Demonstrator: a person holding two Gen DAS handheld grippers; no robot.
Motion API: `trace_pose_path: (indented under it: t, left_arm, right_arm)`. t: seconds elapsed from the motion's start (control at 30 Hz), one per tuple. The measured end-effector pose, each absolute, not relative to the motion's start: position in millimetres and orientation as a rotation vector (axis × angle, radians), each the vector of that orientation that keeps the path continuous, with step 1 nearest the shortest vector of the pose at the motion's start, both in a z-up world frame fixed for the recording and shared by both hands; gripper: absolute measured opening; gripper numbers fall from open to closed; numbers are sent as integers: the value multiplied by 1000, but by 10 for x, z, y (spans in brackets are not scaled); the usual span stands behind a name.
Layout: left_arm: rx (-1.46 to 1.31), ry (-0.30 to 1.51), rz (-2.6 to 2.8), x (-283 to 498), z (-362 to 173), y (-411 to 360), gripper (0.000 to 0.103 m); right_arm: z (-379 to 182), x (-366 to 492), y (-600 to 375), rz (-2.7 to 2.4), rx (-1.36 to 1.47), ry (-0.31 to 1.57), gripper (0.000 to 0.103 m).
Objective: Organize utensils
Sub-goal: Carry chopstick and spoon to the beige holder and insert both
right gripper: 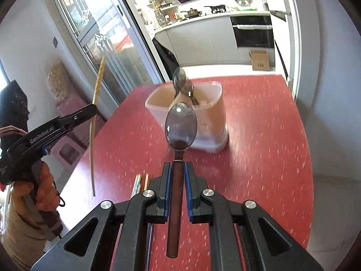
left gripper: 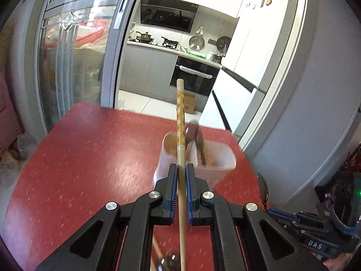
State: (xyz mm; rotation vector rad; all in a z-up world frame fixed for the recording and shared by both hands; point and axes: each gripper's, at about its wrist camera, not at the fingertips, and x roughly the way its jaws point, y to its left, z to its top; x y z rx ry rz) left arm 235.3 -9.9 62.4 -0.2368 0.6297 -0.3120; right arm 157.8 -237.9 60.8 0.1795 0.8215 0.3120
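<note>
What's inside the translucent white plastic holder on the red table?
The translucent white plastic holder has at least two dark metal spoons leaning in one compartment, bowls up. The other compartment looks empty from above. Frosted walls and blur hide the bottom.

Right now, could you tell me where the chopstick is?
The chopstick is clamped upright in the left gripper, raised over the red table before the holder.

3 spoons, 1 container
</note>
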Motion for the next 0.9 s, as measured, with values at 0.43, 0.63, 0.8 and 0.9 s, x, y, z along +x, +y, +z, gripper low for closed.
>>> trace_pose_path:
  t: [0.43, 0.63, 0.8, 0.9]
  left_arm:
    - [-241, 518, -279, 3324, 926, -290, 36]
    - [-222, 457, -240, 3633, 876, -386, 36]
    - [-212, 442, -217, 3840, 729, -479, 36]
    - [-234, 435, -211, 3925, 652, -473, 36]
  right_arm:
    - [966, 2525, -2416, 343, 178, 706, 13]
    - [894, 2945, -2393, 360, 176, 680, 12]
    - [799, 3211, -2349, 361, 164, 649, 12]
    - [751, 3273, -2253, 351, 81, 590, 12]
